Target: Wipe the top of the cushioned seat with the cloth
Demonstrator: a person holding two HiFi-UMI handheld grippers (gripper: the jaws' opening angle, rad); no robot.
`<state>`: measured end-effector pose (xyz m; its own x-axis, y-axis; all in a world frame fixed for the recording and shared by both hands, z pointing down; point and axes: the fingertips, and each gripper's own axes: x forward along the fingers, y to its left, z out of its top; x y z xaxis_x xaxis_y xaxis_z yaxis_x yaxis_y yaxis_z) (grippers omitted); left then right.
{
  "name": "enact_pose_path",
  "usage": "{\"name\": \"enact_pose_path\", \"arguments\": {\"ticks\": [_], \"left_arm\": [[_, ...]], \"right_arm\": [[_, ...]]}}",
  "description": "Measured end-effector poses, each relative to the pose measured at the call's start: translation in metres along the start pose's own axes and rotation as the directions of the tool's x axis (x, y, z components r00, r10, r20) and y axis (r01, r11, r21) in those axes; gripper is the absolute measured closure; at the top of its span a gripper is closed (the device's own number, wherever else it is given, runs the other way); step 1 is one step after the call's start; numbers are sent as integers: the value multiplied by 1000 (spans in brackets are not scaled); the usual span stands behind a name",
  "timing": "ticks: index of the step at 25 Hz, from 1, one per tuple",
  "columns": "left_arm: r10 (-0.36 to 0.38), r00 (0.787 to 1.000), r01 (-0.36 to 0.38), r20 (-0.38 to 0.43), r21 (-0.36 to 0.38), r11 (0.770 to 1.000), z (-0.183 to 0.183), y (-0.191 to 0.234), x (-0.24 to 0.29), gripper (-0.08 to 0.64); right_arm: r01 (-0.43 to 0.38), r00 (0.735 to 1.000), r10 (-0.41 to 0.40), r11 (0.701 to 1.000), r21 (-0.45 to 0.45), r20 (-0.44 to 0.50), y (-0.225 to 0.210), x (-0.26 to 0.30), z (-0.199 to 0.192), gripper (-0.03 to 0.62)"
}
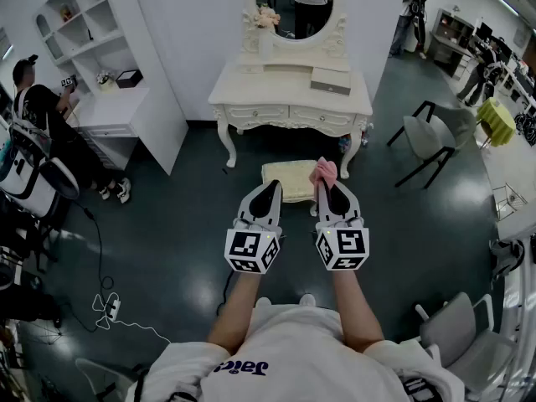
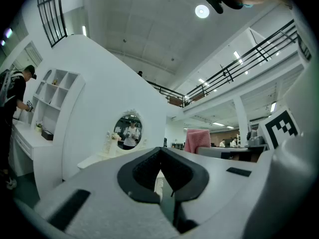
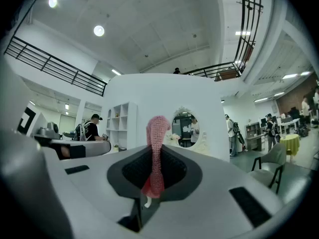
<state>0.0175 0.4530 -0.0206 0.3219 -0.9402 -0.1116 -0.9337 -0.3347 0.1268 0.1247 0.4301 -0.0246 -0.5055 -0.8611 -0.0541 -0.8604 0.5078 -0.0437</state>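
Observation:
The cushioned seat (image 1: 287, 180) is a cream padded stool on the dark floor in front of the white dressing table (image 1: 291, 100). A pink cloth (image 1: 324, 172) sticks up from the tip of my right gripper (image 1: 327, 186), which is shut on it; the same pink cloth (image 3: 155, 153) stands pinched between the jaws in the right gripper view. My left gripper (image 1: 270, 188) is shut with nothing in it, its tip over the stool's near left edge. Both grippers are held level, side by side, pointing at the dressing table. The pink cloth (image 2: 197, 141) also shows in the left gripper view.
An oval mirror (image 1: 295, 4) tops the dressing table. A white shelf unit and desk (image 1: 100, 65) stand at left with a person (image 1: 46, 115) beside them. Grey chairs (image 1: 431, 141) sit at right, another (image 1: 469, 333) near right. Cables and a power strip (image 1: 109, 308) lie on the floor at left.

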Motion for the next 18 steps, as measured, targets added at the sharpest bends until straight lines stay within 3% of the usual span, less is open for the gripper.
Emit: {"name": "enact_pose_path", "arguments": {"ticks": [9,18], "left_arm": [[27,1000,-26,-4,32,999,-19,-49,26,546],[73,997,-71,-41,44,997,-35,-32,36,546]], "right_arm": [[-48,998,45,997,62,46,-56,-22,-3,561],[-102,994,105,986,135,-13,-55,6,-38,561]]}}
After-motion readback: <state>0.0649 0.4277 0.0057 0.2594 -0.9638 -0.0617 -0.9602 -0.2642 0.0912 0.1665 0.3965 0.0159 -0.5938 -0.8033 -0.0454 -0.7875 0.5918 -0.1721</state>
